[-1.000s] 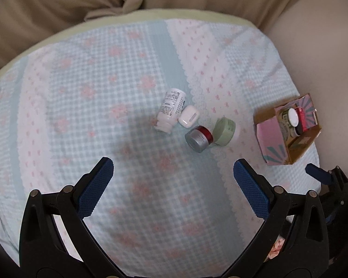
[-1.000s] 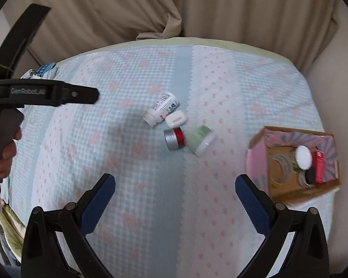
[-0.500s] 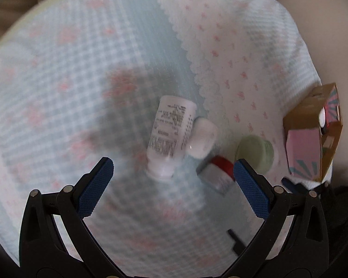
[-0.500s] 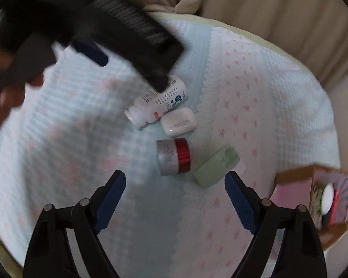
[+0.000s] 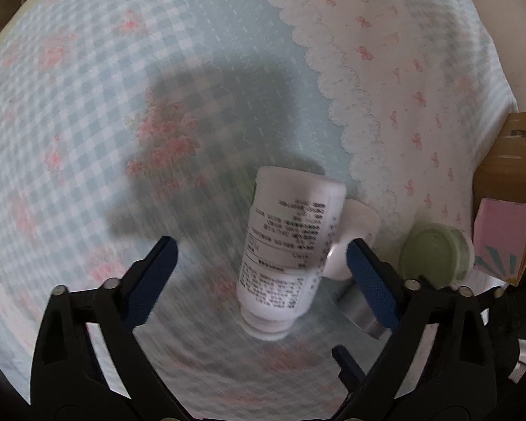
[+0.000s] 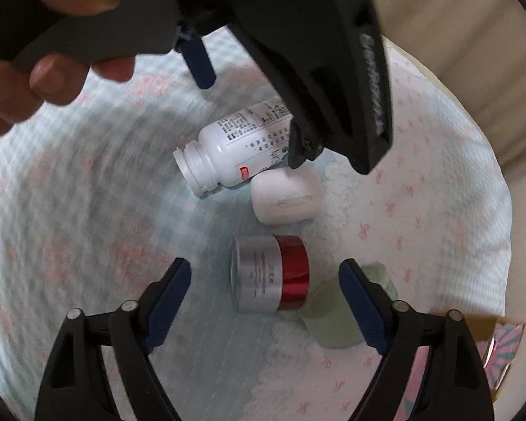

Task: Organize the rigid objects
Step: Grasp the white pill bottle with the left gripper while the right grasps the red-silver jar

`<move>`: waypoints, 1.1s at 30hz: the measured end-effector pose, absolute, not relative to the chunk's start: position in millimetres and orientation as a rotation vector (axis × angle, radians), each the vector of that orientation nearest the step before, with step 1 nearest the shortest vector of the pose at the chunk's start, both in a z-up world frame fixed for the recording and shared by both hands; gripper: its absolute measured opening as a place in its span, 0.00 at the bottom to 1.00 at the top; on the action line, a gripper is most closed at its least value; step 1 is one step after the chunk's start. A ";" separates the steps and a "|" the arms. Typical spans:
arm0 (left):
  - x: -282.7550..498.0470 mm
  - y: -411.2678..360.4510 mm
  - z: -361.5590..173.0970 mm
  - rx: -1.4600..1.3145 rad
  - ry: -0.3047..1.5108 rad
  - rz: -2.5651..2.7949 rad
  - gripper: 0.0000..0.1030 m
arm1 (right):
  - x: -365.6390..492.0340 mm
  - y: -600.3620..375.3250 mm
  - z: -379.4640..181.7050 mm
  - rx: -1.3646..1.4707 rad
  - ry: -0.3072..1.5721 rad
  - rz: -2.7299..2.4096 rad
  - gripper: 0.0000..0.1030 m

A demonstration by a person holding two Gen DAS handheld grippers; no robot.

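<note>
- The left gripper [image 5: 261,263] had dropped from well above the bed to bracket the white bottle [image 5: 291,242], jaws spread and gripping nothing.
- The right gripper [image 6: 264,298] had likewise closed in around the silver-and-red jar [image 6: 270,273], jaws wide apart, empty.
- Beyond lay the white case [image 6: 287,196] and green jar [image 5: 435,259], unmoved on the bedspread [image 5: 87,105].
- The cardboard box [image 5: 508,182] sat farthest right; both pickups looked imminent.

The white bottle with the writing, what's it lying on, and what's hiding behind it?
The white bottle lies on the checked cloth. A small white case sits beside it. The left gripper covers its far end.
</note>
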State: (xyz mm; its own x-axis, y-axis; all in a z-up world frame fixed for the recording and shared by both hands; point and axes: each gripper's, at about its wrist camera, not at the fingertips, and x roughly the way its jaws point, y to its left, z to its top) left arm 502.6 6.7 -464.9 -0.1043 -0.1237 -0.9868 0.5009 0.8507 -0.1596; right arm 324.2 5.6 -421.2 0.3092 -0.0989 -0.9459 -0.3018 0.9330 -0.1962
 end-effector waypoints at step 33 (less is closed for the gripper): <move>497.1 -21.4 -468.8 0.248 1.551 -0.531 0.46 | 335.8 -23.1 -443.2 -0.313 1.338 0.155 0.37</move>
State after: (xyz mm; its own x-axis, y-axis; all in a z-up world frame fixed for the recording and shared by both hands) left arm 497.1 -21.4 -468.8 -0.0629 -0.1669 -0.9840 0.4715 0.8640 -0.1767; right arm 335.8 -23.1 -443.2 0.2288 -0.0674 -0.9711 -0.2883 0.9482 -0.1337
